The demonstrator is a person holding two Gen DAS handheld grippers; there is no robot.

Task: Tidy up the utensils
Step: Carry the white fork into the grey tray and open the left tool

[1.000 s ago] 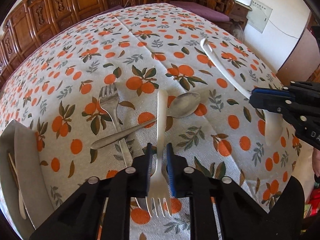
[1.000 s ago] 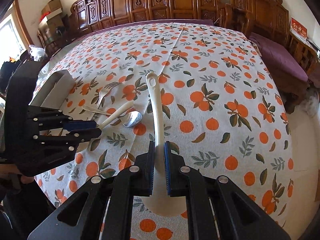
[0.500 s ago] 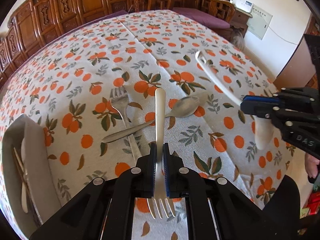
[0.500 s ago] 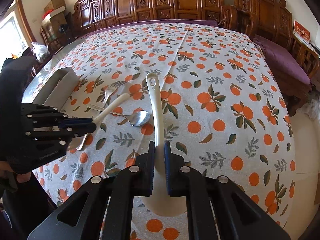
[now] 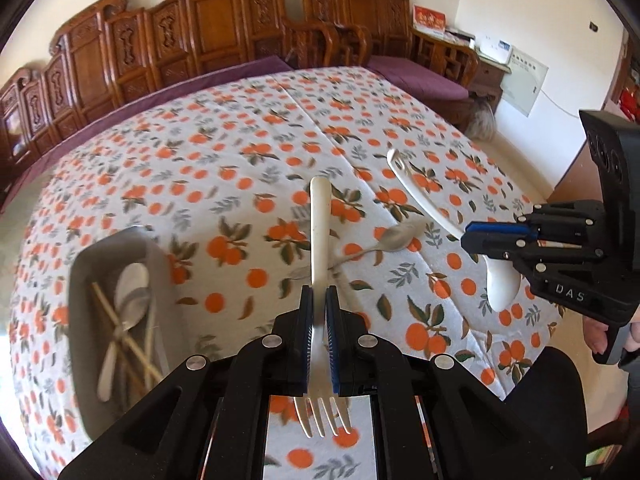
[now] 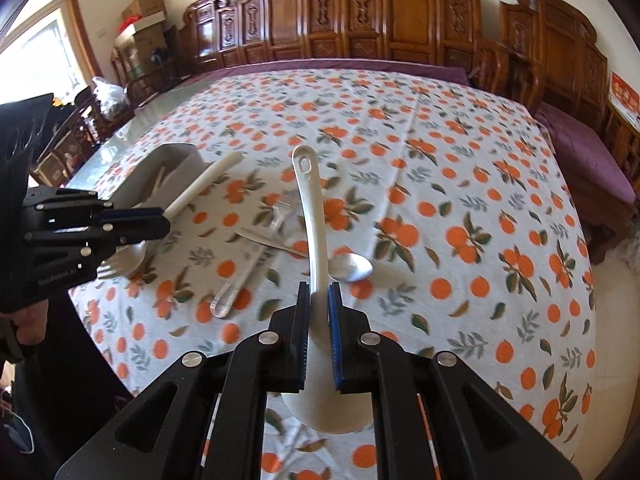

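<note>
Above the tabletop, both grippers carry utensils clear of the cloth. The left gripper is clamped on the neck of a white fork, tines toward the camera and handle pointing out over the table. The right gripper is clamped on a white ladle just above its bowl, its handle curving up and away. Neither pair of jaws shows any gap beyond the utensil's own thickness.

A grey tray sits near the table's left edge and already holds spoons and chopsticks. A metal spoon and a metal fork lie crossed on the cloth near the near edge, not yet collected.

Risks, as I judge them: each utensil is pinched at one narrow point, so a quick swing could make it pivot or slip, the ladle especially with its heavy bowl hanging below the pads. The two grippers are near each other, so both heading for the tray at once could knock the long handles together. The crossed chopsticks could stop a dropped piece from lying flat.
</note>
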